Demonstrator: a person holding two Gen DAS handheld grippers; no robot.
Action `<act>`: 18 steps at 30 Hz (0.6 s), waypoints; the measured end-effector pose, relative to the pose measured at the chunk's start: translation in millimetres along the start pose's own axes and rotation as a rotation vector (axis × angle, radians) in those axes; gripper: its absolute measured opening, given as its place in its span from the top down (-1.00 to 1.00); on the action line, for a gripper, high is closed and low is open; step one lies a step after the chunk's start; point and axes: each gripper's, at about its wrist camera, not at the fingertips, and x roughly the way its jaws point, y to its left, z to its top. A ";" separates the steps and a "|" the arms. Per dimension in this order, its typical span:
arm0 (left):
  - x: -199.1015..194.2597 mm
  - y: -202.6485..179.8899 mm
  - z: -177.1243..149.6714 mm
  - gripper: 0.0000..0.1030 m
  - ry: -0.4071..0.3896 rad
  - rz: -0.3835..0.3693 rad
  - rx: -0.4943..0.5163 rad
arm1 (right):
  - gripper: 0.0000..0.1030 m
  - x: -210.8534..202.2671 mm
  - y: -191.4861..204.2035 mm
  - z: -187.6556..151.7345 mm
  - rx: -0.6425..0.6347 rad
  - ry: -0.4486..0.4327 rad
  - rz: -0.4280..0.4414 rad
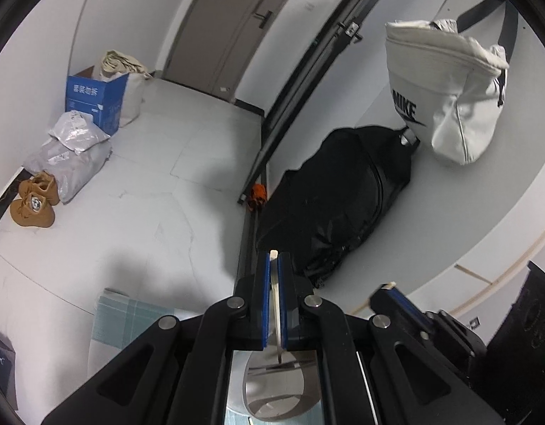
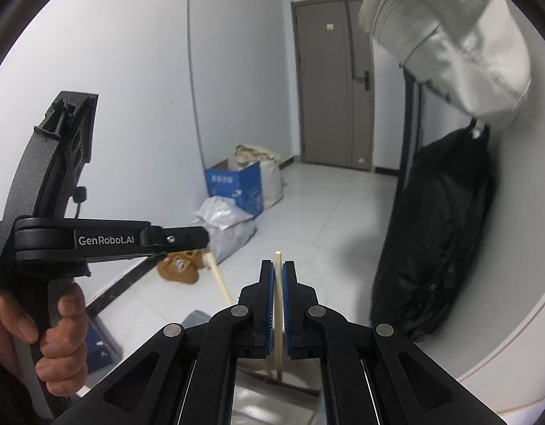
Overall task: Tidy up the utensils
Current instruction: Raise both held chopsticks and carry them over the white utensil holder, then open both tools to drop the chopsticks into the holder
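Note:
My left gripper (image 1: pixel 274 258) is shut on a thin pale utensil handle (image 1: pixel 275 297) that pokes out just past the blue pads. From the right wrist view the left gripper (image 2: pixel 204 239) shows side-on, and its wooden handle (image 2: pixel 221 283) slants down to the right. My right gripper (image 2: pixel 277 265) is shut on a second wooden stick handle (image 2: pixel 278 304), held upright between the pads. The right gripper (image 1: pixel 387 288) also appears low right in the left wrist view. The utensils' working ends are hidden under the grippers.
A white Nike bag (image 1: pixel 446 88) hangs on the right wall above a black bag (image 1: pixel 336 198). On the floor to the left lie a blue box (image 1: pixel 95 102), grey parcels (image 1: pixel 70 156) and brown shoes (image 1: pixel 35 202). A person's hand (image 2: pixel 56 336) grips the left handle.

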 end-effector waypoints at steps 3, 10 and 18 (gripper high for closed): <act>-3.2 3.1 0.1 0.99 0.023 -0.030 -0.020 | 0.87 6.6 -1.0 -3.0 0.041 0.029 0.051; -24.3 -1.4 -6.0 0.36 -0.018 0.030 0.022 | 0.36 -19.3 -14.8 -14.2 0.157 0.000 0.060; -49.2 -17.0 -20.5 0.01 -0.057 0.130 0.076 | -0.06 -58.2 -24.8 -30.1 0.232 -0.015 0.012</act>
